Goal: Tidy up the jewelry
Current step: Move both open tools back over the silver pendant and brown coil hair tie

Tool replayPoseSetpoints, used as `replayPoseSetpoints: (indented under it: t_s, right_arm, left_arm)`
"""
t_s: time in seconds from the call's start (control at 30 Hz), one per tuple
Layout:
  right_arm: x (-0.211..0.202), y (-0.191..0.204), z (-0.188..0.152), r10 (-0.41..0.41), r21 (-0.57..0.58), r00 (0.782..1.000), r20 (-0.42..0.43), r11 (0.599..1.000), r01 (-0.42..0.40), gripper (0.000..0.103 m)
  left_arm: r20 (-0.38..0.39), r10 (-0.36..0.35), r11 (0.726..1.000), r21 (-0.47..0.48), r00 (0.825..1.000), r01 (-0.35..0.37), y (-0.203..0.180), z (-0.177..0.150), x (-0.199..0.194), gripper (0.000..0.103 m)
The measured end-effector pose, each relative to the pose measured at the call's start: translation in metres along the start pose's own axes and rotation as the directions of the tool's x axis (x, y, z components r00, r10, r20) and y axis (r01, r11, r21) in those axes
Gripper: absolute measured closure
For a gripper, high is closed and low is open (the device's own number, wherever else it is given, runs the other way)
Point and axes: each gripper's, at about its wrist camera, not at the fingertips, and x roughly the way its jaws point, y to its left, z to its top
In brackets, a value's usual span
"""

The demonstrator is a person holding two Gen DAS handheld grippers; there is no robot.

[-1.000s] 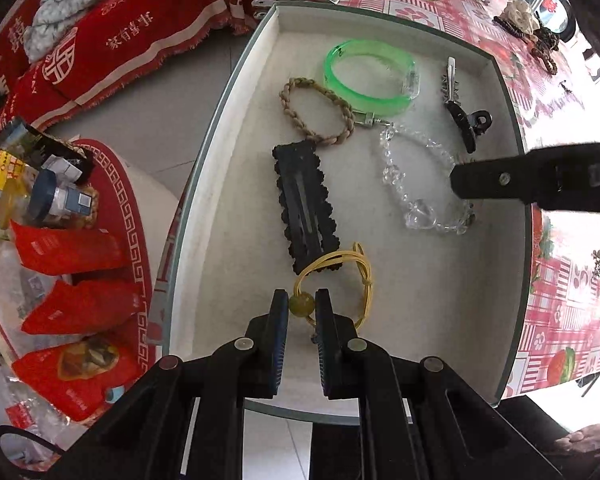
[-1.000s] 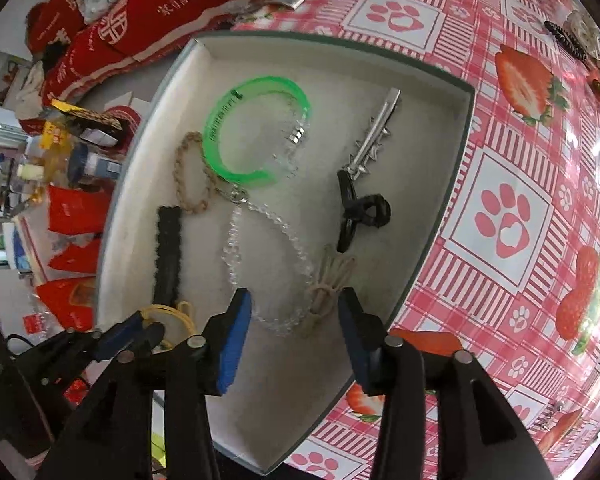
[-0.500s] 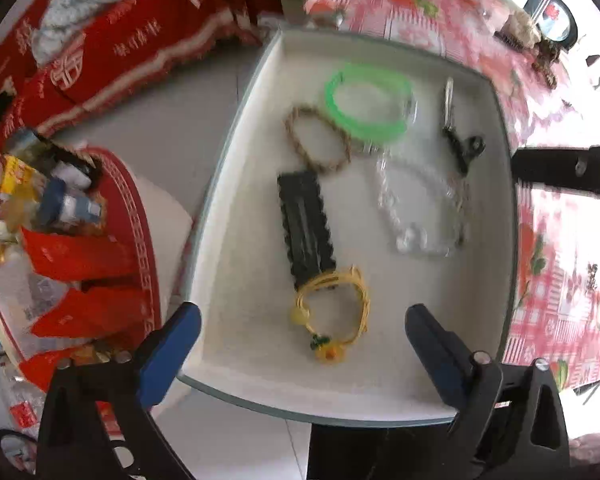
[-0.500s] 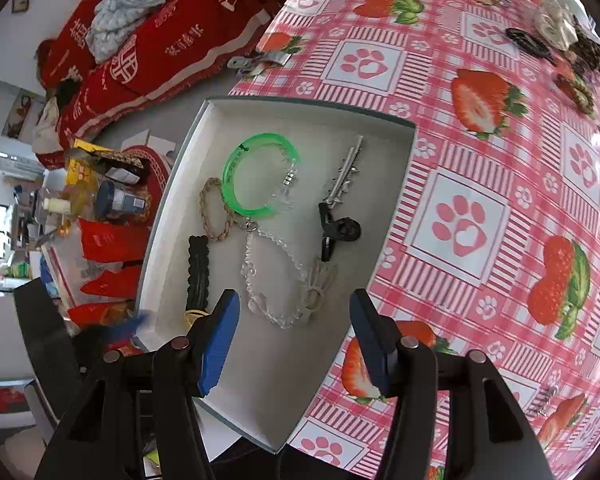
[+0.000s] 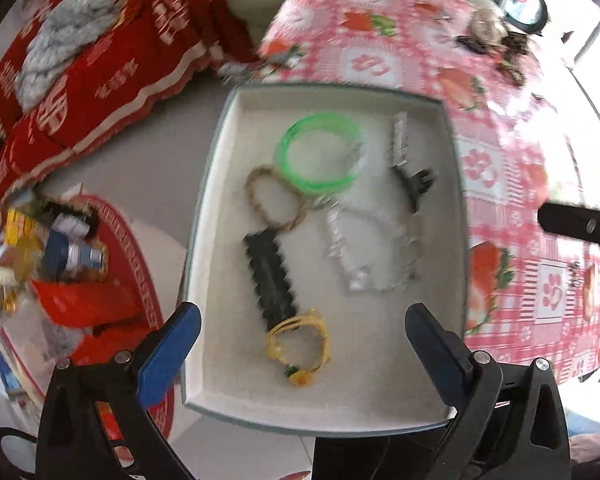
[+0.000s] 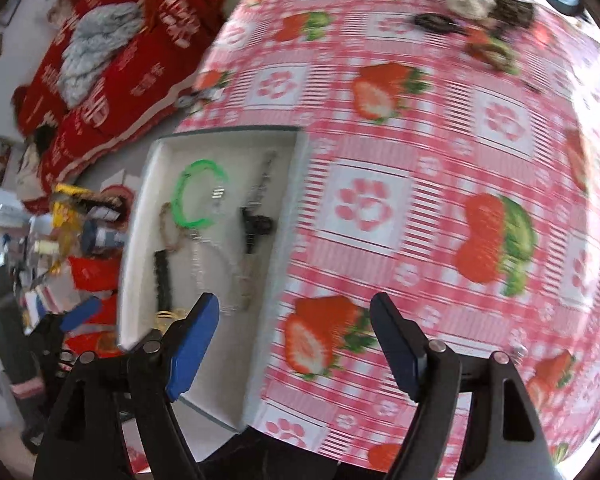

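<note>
A white-lined tray [image 5: 220, 184] holds a green bangle [image 5: 320, 156], a braided bracelet [image 5: 272, 200], a black comb clip [image 5: 270, 276], a clear bead bracelet [image 5: 364, 256], a black claw clip [image 5: 414, 180] and a yellow bracelet [image 5: 300, 348]. My left gripper [image 5: 302, 344] is open wide above the tray's near end, empty. My right gripper [image 6: 294, 340] is open and empty over the strawberry tablecloth [image 6: 420, 160], right of the tray [image 6: 140, 216]. More jewelry [image 6: 488, 8] lies at the table's far side.
A red-covered sofa [image 5: 100, 60] with a grey cloth stands at the left. A low round stand with bottles and red packets [image 5: 60, 280] sits beside the tray. The right gripper's arm [image 5: 580, 224] shows at the right edge of the left wrist view.
My left gripper let go of the yellow bracelet, opened wide and pulled back up. My right gripper rose and swung right, away from the tray, over the tablecloth.
</note>
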Motion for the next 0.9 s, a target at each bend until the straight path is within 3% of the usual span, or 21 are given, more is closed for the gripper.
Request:
replayPoseSetpoints:
  t_s: [0.13,0.43,0.63,0.9]
  right_arm:
    - [-0.014,-0.04,-0.017,-0.07,0.099,0.997,0.02,0.993,0.068,0.023]
    - [-0.031,-0.125,-0.063,-0.199,0.301,0.98,0.014,0.935,0.186,0.023]
    - [-0.028,-0.152,-0.072,-0.256,0.277,0.967,-0.002,0.929,0.247,0.023]
    - [-0.009,-0.162,-0.075,-0.274,0.201,0.962,0.001,0.942,0.268,0.023]
  left_arm:
    - [0.036,-0.032,0.997,0.073,0.999,0.03,-0.027,0.02,-0.011,0.0]
    - [0.013,-0.16,0.974,0.167,0.987,0.156,-0.108,0.056,-0.014,0.0]
    - [0.018,-0.219,0.97,0.108,0.976,0.216,-0.155,0.086,-0.013,0.0]
    - [0.012,-0.221,0.974,0.052,0.975,0.22,-0.203,0.128,0.018,0.0]
